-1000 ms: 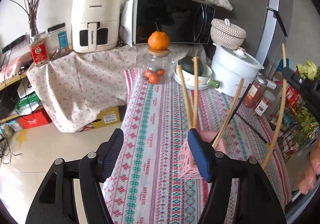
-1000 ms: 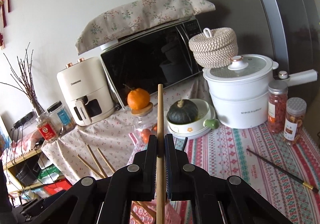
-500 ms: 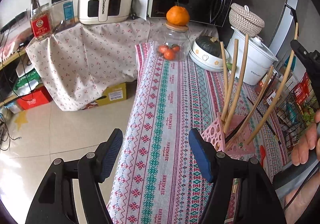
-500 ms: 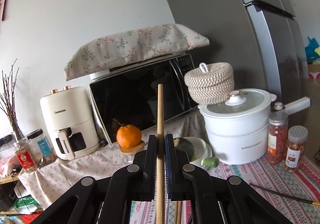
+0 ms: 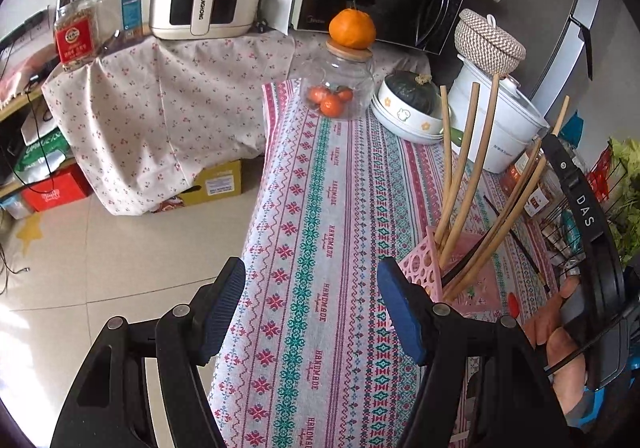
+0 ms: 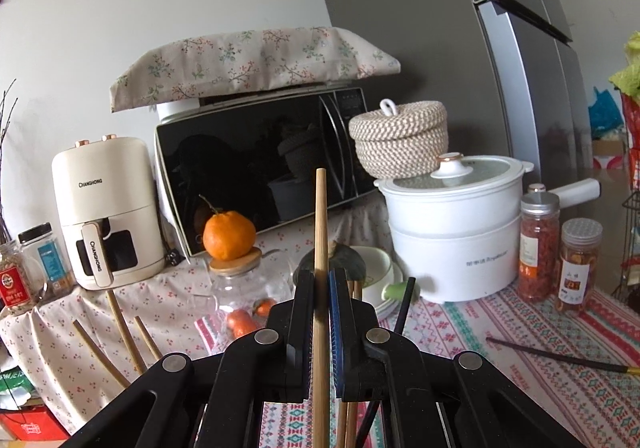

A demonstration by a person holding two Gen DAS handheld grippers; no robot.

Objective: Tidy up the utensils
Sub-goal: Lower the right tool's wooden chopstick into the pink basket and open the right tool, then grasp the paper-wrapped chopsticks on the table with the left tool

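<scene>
A pink perforated utensil holder (image 5: 424, 268) stands on the patterned tablecloth and holds several bamboo chopsticks (image 5: 472, 172) and a black one. My left gripper (image 5: 316, 308) is open and empty, just left of the holder. My right gripper (image 6: 321, 288) is shut on an upright bamboo chopstick (image 6: 320, 232); in the left wrist view that chopstick (image 5: 520, 200) slants down into the holder. Other chopstick tips (image 6: 120, 324) show at lower left in the right wrist view. A black chopstick (image 6: 556, 356) lies on the cloth at right.
At the table's far end are a glass jar (image 5: 340, 88) with an orange on its lid, a bowl with a dark squash (image 5: 408, 104), a white pot (image 6: 452, 232) and two spice jars (image 6: 576, 264). A microwave and air fryer stand behind. A wire rack (image 5: 580, 216) is at right.
My right gripper has lowered its bamboo chopstick so its lower end is now in the pink holder. My left gripper stays open and has drawn back and tilted down.
</scene>
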